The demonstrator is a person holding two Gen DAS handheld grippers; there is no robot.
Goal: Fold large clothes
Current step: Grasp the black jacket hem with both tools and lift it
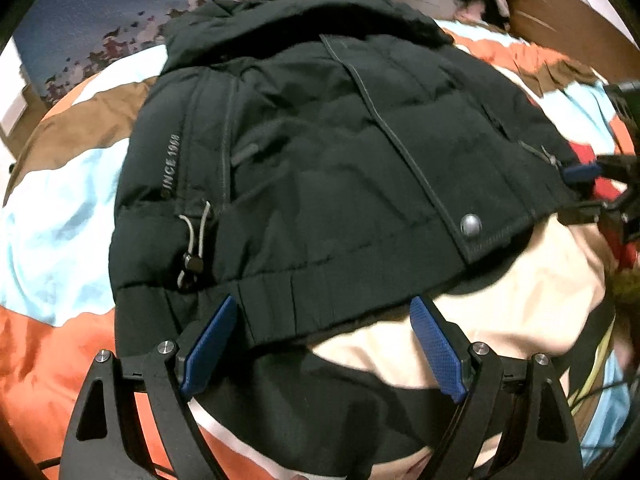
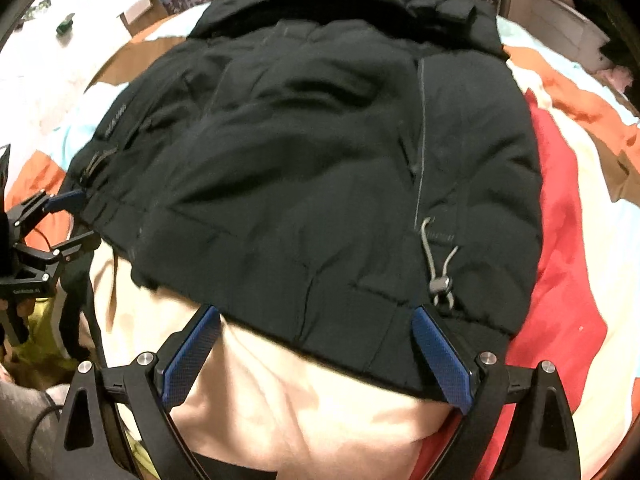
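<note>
Between the wide-spread blue pads of the left tongs lies the ribbed hem of a black jacket; nothing is gripped. Right tongs gape just as wide over the same hem, near its drawcord toggle, holding nothing. Jacket lies spread flat on a cream garment atop the striped bedspread, bed showing free on both sides.

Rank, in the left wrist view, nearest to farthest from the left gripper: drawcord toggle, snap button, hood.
From the left gripper:
1. Drawcord toggle, just ahead on the left, near the jacket's hem.
2. Snap button, farther up on the right.
3. Hood, at the far end.
</note>
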